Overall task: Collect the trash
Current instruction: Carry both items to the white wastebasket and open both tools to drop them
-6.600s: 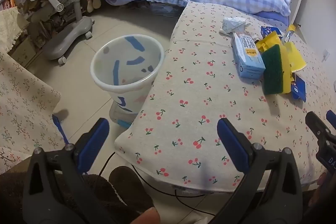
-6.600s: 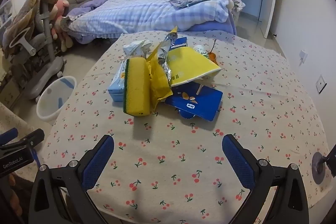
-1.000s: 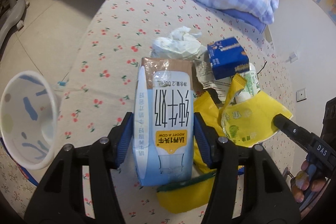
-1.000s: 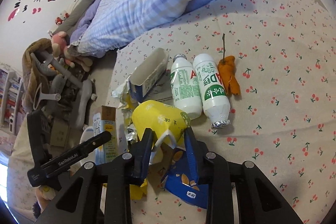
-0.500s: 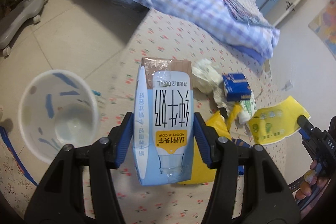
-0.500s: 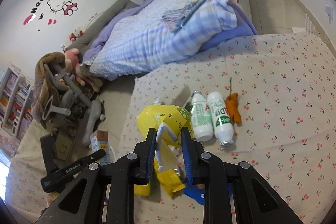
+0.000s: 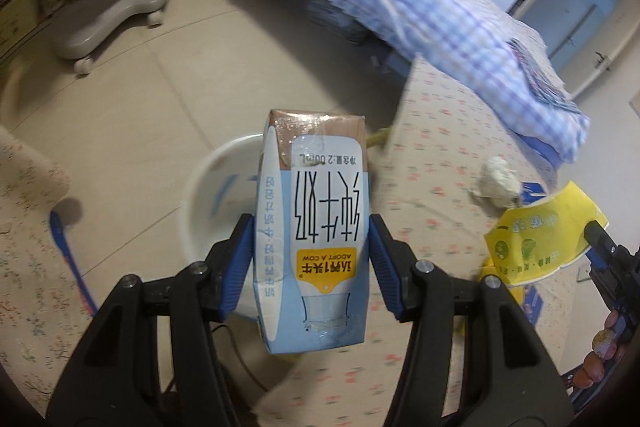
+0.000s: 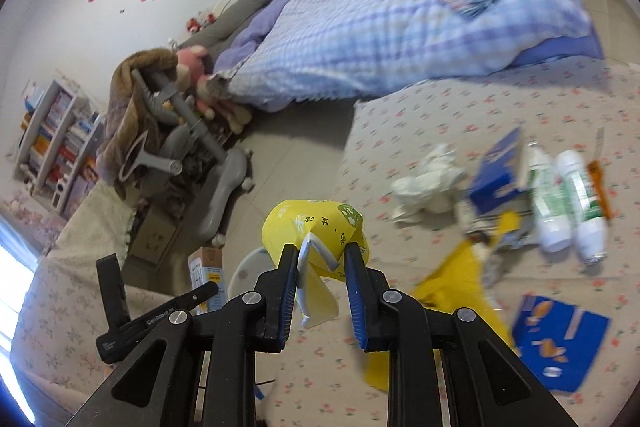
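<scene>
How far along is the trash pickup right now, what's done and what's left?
Nothing visibly sits in the white bin yet. In hand: the left tool grips a milk carton in front of the bin, and the right tool grips a crushed yellow paper cup. Left on the table: crumpled tissue, blue box, two bottles, blue wrapper, yellow wrapper.

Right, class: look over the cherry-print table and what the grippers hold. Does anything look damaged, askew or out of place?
Yes. The yellow paper cup in the right gripper is crushed, its rim folded inward. The milk carton in the left gripper is upside down. On the table, two white bottles lie on their sides beside a crumpled tissue.
</scene>
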`<act>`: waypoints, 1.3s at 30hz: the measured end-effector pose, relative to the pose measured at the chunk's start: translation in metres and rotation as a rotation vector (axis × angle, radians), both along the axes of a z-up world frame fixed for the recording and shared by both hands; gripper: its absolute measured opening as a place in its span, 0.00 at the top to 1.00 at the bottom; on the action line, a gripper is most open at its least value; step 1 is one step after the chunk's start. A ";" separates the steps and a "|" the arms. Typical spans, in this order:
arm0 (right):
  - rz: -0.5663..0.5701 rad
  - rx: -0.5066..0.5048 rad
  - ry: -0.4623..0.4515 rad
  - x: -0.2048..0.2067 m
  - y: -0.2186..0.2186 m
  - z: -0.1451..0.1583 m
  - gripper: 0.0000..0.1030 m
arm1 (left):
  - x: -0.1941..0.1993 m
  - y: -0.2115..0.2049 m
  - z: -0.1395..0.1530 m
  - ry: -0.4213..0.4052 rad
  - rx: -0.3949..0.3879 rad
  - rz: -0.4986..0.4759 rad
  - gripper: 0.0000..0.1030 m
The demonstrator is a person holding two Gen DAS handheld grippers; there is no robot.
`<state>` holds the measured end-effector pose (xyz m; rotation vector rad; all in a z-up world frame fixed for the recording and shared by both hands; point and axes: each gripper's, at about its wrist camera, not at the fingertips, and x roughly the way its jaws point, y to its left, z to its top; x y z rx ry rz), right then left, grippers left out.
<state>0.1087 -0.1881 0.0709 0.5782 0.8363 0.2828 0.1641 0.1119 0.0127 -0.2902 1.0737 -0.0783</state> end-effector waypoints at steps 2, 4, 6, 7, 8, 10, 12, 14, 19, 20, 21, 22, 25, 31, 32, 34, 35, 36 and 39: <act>0.031 -0.004 0.013 0.011 0.024 -0.009 0.76 | -0.001 0.013 -0.002 0.005 0.001 0.018 0.44; 0.064 -0.005 0.031 0.023 0.050 -0.019 0.76 | -0.002 0.023 -0.005 0.009 0.006 0.030 0.44; 0.090 0.004 0.052 0.032 0.069 -0.030 0.76 | -0.003 0.031 -0.009 0.012 0.016 0.037 0.44; 0.106 0.010 0.066 0.038 0.083 -0.038 0.76 | -0.003 0.034 -0.011 0.015 0.019 0.040 0.44; 0.114 0.011 0.074 0.040 0.090 -0.043 0.76 | -0.003 0.037 -0.012 0.019 0.020 0.043 0.44; 0.131 0.010 0.092 0.048 0.109 -0.056 0.76 | -0.003 0.043 -0.015 0.025 0.016 0.049 0.44; 0.141 0.014 0.110 0.055 0.122 -0.066 0.76 | -0.002 0.047 -0.017 0.025 0.020 0.051 0.44; 0.151 0.015 0.128 0.061 0.133 -0.076 0.76 | -0.001 0.049 -0.018 0.025 0.021 0.051 0.44; 0.174 -0.018 0.154 0.065 0.146 -0.086 0.53 | 0.002 0.051 -0.025 0.033 0.030 0.040 0.44; 0.176 -0.032 0.148 0.063 0.144 -0.083 0.45 | 0.004 0.049 -0.027 0.039 0.031 0.037 0.44; 0.174 -0.055 0.136 0.060 0.142 -0.079 0.43 | 0.004 0.048 -0.029 0.044 0.033 0.033 0.44; 0.173 -0.077 0.125 0.057 0.140 -0.075 0.43 | 0.006 0.046 -0.030 0.047 0.039 0.028 0.44; 0.155 -0.132 0.095 0.043 0.125 -0.059 0.43 | 0.011 0.036 -0.032 0.045 0.061 0.011 0.44; 0.074 -0.183 0.086 0.014 0.073 -0.044 0.37 | 0.019 0.017 -0.041 0.058 0.100 -0.014 0.44; 0.060 -0.190 0.086 0.011 0.066 -0.041 0.37 | 0.019 0.015 -0.043 0.060 0.103 -0.015 0.44; 0.030 -0.201 0.086 0.001 0.047 -0.038 0.36 | 0.020 0.011 -0.045 0.062 0.111 -0.015 0.44; 0.019 -0.204 0.084 -0.002 0.041 -0.037 0.35 | 0.021 0.010 -0.045 0.062 0.119 -0.011 0.44; 0.007 -0.208 0.082 -0.006 0.032 -0.036 0.34 | 0.021 0.009 -0.045 0.056 0.131 -0.003 0.43; -0.019 -0.227 0.080 -0.016 0.012 -0.030 0.30 | 0.017 0.003 -0.037 0.017 0.185 0.030 0.13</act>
